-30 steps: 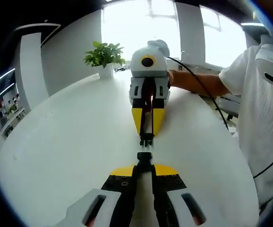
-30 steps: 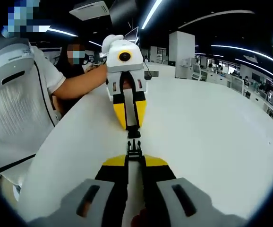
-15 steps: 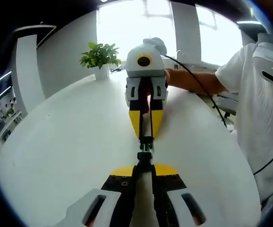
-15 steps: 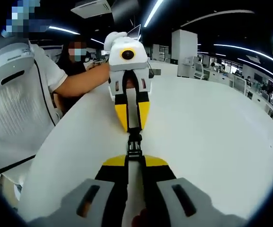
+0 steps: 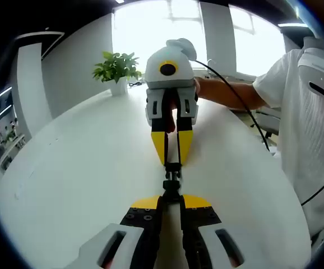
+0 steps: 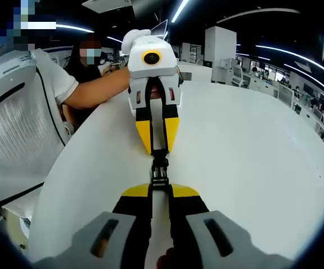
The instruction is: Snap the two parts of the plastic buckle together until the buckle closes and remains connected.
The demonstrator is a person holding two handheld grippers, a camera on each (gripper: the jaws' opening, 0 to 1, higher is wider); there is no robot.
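Observation:
A small black plastic buckle (image 5: pixel 172 178) hangs just above the white table (image 5: pixel 83 168), its two halves meeting end to end with no gap visible. My left gripper (image 5: pixel 171 196) is shut on the near half. Facing it from the far side, my right gripper (image 5: pixel 173 162) is shut on the other half. In the right gripper view the same buckle (image 6: pixel 159 171) runs between my right gripper (image 6: pixel 159 188) and the yellow-tipped left gripper (image 6: pixel 159 152). Whether the halves are locked together cannot be told.
A potted plant (image 5: pixel 116 70) stands at the table's far edge. A person in a white shirt (image 5: pixel 310 117) stands at the table's side, holding the grippers, with a black cable (image 5: pixel 237 101) trailing along one arm. Another person (image 6: pixel 89 59) sits behind.
A second ago a small gap separated the two buckle halves. The grippers have come together and the halves now meet. Both cameras shifted slightly.

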